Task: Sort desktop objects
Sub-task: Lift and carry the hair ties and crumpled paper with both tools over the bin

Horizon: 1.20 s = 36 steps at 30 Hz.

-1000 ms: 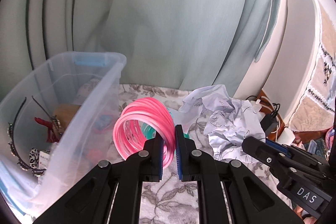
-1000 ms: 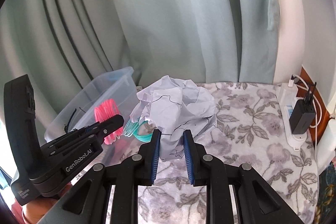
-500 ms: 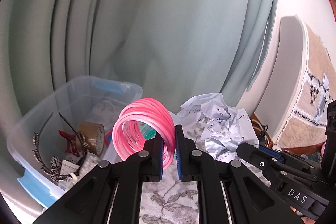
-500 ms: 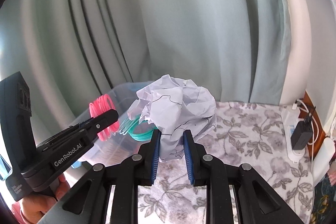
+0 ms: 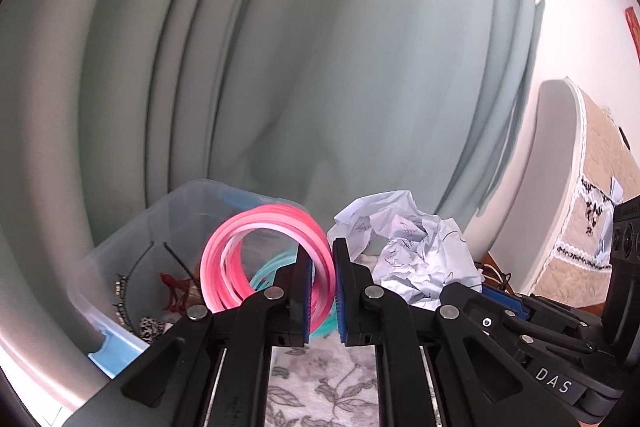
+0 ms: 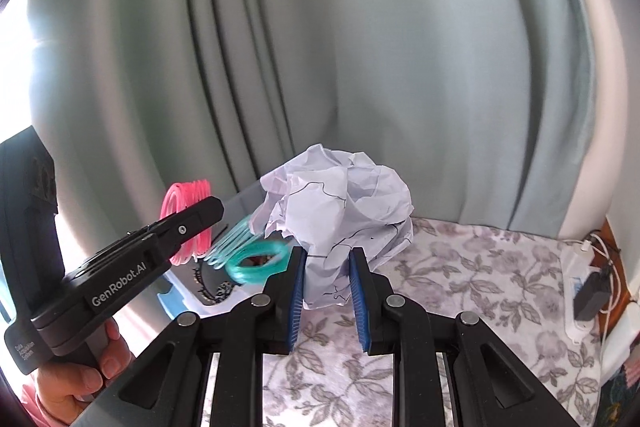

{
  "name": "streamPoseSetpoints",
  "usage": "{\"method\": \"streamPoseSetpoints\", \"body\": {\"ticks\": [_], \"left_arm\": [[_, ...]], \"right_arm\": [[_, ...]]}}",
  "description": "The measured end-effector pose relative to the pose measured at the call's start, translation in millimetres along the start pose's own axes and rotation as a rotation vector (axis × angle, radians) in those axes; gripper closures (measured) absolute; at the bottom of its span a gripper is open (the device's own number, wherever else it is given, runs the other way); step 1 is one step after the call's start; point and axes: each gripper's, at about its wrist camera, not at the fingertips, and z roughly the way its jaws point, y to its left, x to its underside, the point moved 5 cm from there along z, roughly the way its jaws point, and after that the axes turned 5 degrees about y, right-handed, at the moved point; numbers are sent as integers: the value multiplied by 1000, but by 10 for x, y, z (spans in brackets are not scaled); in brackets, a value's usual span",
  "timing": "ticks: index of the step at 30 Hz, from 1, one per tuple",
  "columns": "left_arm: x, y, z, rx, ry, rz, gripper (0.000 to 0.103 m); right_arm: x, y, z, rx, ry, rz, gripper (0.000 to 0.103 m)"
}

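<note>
Rings of pink plastic (image 5: 266, 259) pinched thinly in the left tool (image 5: 320, 291) may slip; maybe teal ones (image 6: 256, 261) dangle. Right tool (image 6: 326, 291) squeezes crumpled white paper (image 6: 340, 203).

The pink rings (image 5: 266, 259) look like glossy, smooth plastic, while the paper ball (image 6: 340, 211) is matt and creased. The storage bin (image 5: 120, 267) is clear plastic; the floral tablecloth (image 6: 480, 287) and curtain (image 6: 360, 47) are soft, matt fabric.

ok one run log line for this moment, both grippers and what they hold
left gripper: shut on pink-and-teal spring coil | right gripper: shut on crumpled paper ball | both raised above floral cloth | clear storage bin: beside coil
</note>
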Motion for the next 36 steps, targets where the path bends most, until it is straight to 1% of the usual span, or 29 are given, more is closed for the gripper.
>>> {"method": "streamPoseSetpoints", "body": {"ticks": [9,16,21,27,36], "left_arm": [[-101,377,-221,-64,-52,-57,94],[-88,602,-272,-107,-60,-95,94],[-45,707,-198,-121,-38,-118,94],[-15,794,-80,-129,-10,-134,94],[40,897,134,-139,53,-149,94]], "right_arm": [[-104,420,194,-59,6,-82,79],[-88,612,440,-96,40,-120,79],[-44,657,634,-108,73,-130,79],[-68,669,880,-113,110,-136,79],[15,726,1221,-128,173,-149,79]]}}
